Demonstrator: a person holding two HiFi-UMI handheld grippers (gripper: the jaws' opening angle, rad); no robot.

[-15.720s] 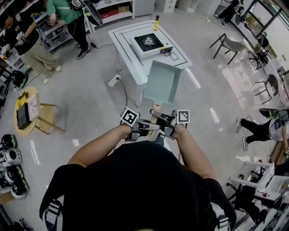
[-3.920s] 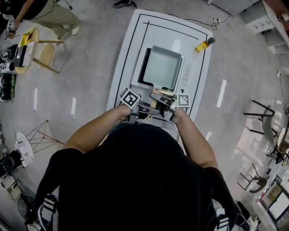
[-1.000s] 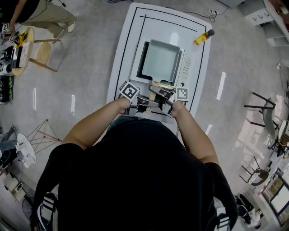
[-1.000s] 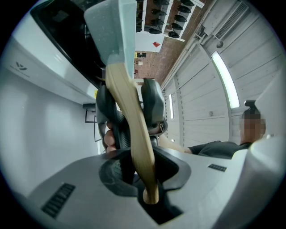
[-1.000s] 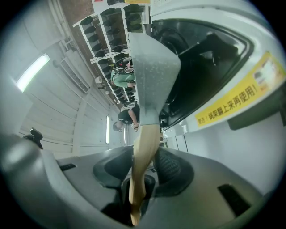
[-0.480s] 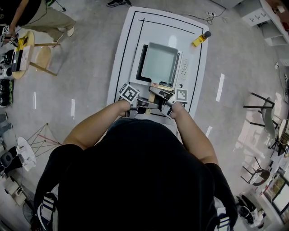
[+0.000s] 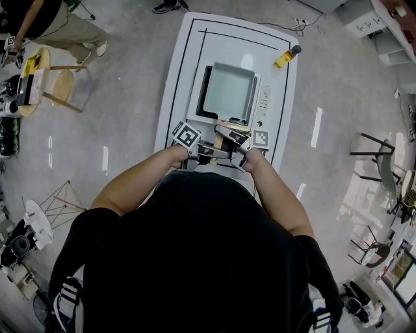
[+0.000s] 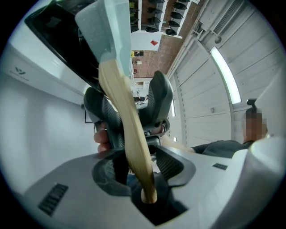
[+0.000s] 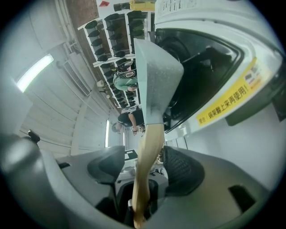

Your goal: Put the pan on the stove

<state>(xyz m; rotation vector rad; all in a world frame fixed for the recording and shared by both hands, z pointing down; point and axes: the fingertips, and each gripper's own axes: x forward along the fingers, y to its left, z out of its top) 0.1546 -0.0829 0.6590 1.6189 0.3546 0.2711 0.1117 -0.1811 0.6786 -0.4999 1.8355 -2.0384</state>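
Observation:
The pale grey square pan (image 7: pixel 229 93) sits flat on the portable stove (image 7: pixel 265 104) on the white table (image 7: pixel 182 65). Its wooden handle (image 7: pixel 225 133) points toward me. My left gripper (image 7: pixel 218 149) and right gripper (image 7: pixel 227 138) face each other across that handle. In the left gripper view the handle (image 8: pixel 129 129) runs between the jaws of my left gripper (image 8: pixel 139 167) with gaps on both sides. The right gripper (image 9: pixel 142 170) likewise stands open round the handle (image 9: pixel 145 165), its pads off the wood. Both pairs of jaws have just been opening.
A yellow bottle (image 7: pixel 287 57) lies at the table's far right corner. A wooden stool (image 7: pixel 62 84) and a person (image 7: pixel 52 19) are off to the left on the floor. Dark chairs (image 7: pixel 374 153) stand to the right.
The pan, earlier carried in the air toward the table, now rests on the stove. Over the last second both hands stay in place at the handle.

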